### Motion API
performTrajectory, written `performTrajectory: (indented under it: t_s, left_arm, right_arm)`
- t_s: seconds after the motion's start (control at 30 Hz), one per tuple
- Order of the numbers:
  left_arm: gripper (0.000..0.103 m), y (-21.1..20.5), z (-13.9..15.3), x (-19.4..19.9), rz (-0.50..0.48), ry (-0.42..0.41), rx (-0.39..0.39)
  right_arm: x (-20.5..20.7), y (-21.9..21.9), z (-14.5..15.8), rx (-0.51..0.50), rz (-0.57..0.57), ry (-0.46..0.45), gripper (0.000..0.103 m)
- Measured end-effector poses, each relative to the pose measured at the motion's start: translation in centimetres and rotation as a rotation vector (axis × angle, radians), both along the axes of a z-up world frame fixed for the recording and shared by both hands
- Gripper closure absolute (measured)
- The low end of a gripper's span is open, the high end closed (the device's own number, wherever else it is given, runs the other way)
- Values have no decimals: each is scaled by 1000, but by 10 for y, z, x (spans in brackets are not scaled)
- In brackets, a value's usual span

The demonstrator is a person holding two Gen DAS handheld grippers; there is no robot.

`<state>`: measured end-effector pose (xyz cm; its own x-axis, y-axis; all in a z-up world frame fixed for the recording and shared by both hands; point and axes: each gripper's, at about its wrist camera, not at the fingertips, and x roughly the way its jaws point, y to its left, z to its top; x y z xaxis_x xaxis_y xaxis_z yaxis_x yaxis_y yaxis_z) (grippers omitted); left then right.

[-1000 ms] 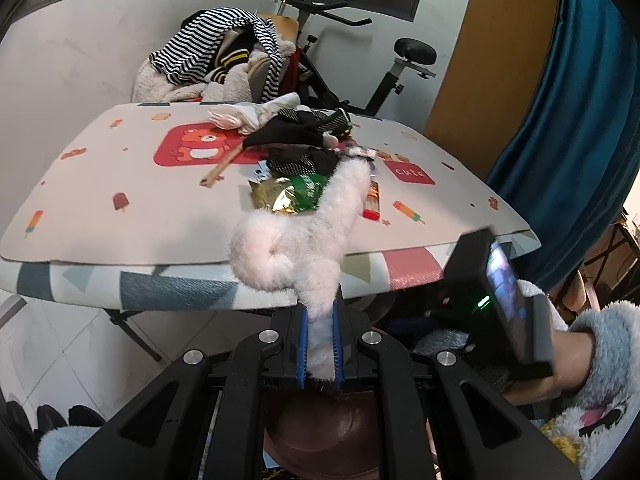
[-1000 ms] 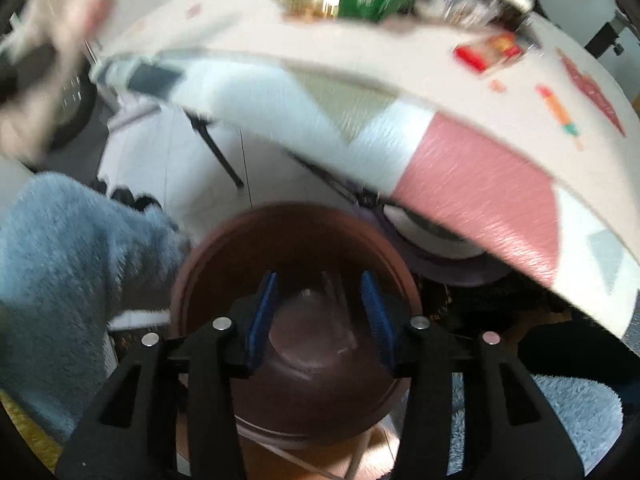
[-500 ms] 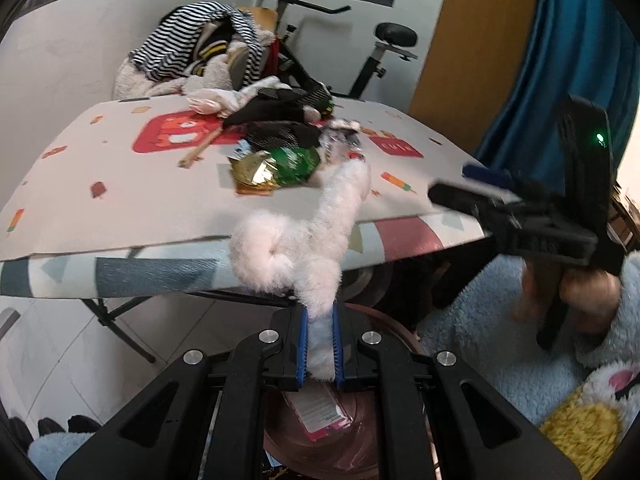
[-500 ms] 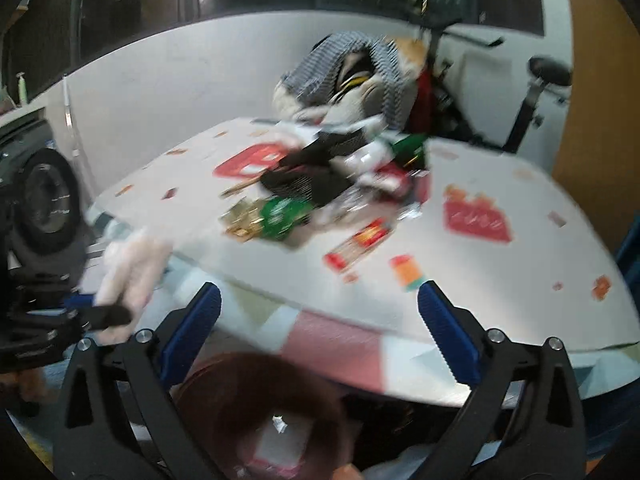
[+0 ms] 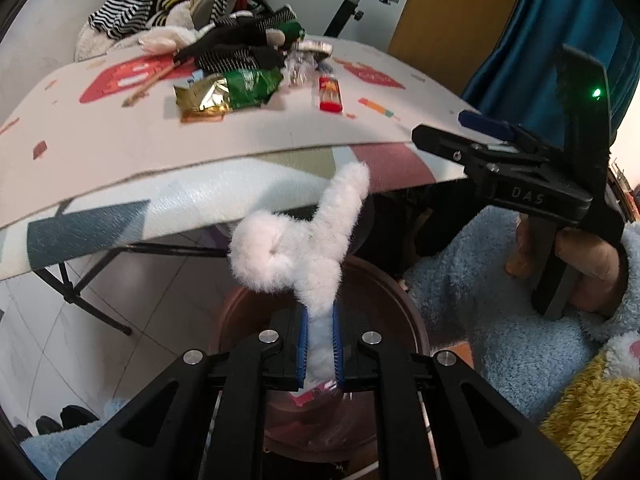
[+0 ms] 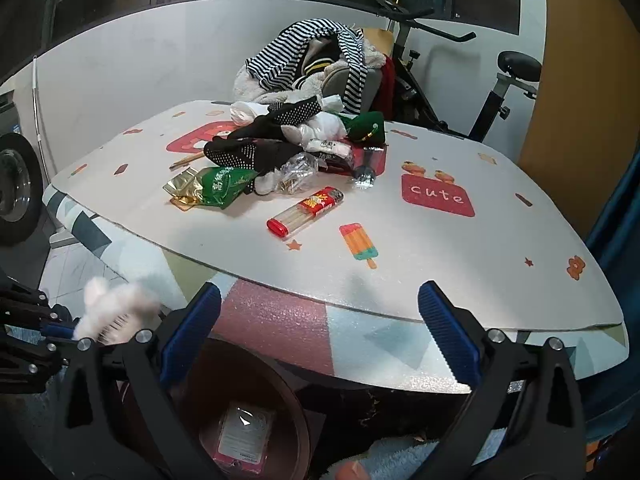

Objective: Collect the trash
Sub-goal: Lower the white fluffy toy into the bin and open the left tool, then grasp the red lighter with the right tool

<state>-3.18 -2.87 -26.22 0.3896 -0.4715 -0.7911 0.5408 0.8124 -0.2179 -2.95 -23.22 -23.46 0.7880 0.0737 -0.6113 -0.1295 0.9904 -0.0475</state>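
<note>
My left gripper (image 5: 319, 312) is shut on a white fluffy sock (image 5: 304, 244) and holds it over a brown bin (image 5: 404, 320) below the table edge. The sock also shows blurred in the right wrist view (image 6: 116, 308). My right gripper (image 6: 320, 312) is wide open and empty at the table's front edge, above the bin (image 6: 280, 396), which holds a pink packet (image 6: 242, 440). On the table (image 6: 400, 264) lie a green and gold snack bag (image 6: 212, 188), a red lighter-shaped pack (image 6: 306, 210), clear wrappers (image 6: 298, 172) and dark socks (image 6: 248, 148).
A chair piled with striped clothes (image 6: 316, 60) and an exercise bike (image 6: 496, 92) stand behind the table. A blue curtain (image 5: 552, 40) hangs at the right. The table's folding legs (image 5: 80, 280) stand on the tiled floor left of the bin.
My right gripper has risen from inside the bin to table height, open, leaving a packet in the bin. My left gripper with the sock has dropped lower over the bin.
</note>
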Motion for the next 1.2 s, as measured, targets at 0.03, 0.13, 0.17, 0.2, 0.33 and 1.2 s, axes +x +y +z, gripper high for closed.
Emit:
performTrajectory:
  t_s: [0.03,0.13,0.17,0.2,0.33,1.2]
  left_arm:
    - [93,-1,-2,0,-7,10,5]
    - [93,-4,-6,0,-20,22,20]
    - [92,-4,-7,0,-21,23,23]
    - [90,-3,-7,0,-19,24,23]
    - [57,3,-4,2,17,18,7]
    - [6,86,64,26,535,-338,-19]
  right_arm:
    - [0,0,-1,0,-3,3,6]
    - [2,-1,-2,4,-12,13,6]
    - [2,-1,-2,6,-15,13,6]
    - [2,-2,-2,9,-16,13,6]
    - [2,-2,-2,12,-16,14,6]
    - [12,-32,0,225,-55,43,6]
